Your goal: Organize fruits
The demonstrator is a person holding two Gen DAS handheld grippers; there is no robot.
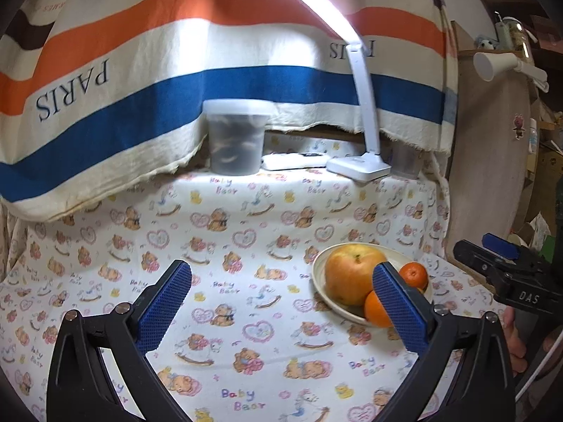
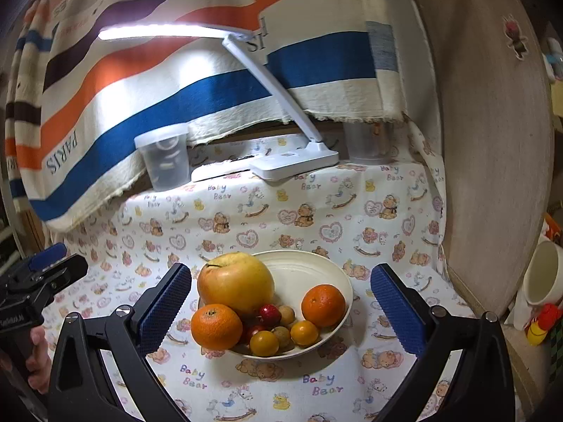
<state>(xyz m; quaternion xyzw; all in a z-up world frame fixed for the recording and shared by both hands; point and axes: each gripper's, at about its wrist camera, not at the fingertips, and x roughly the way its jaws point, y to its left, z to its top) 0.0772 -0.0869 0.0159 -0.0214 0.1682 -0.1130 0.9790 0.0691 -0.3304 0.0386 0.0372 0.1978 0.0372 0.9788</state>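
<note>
A cream plate (image 2: pixel 316 263) sits on the bear-print cloth and holds a big yellow-red apple (image 2: pixel 235 283), two oranges (image 2: pixel 216 327) (image 2: pixel 323 305) and several small red, yellow and brown fruits (image 2: pixel 264 343). My right gripper (image 2: pixel 281 270) is open just in front of the plate, its blue pads on either side and apart from the fruit. My left gripper (image 1: pixel 282 266) is open over bare cloth to the left of the plate (image 1: pixel 318 263). Its right finger covers part of the apple (image 1: pixel 352 274) and one orange (image 1: pixel 376 309).
At the back stand a lidded plastic tub (image 1: pixel 235 140), a lit white desk lamp (image 1: pixel 359 167), a flat white device (image 1: pixel 293 161) and a clear cup (image 2: pixel 364 140). A striped PARIS cloth (image 1: pixel 140 98) hangs behind. A wooden board (image 2: pixel 492 140) and a white mug (image 2: pixel 543 274) stand at the right.
</note>
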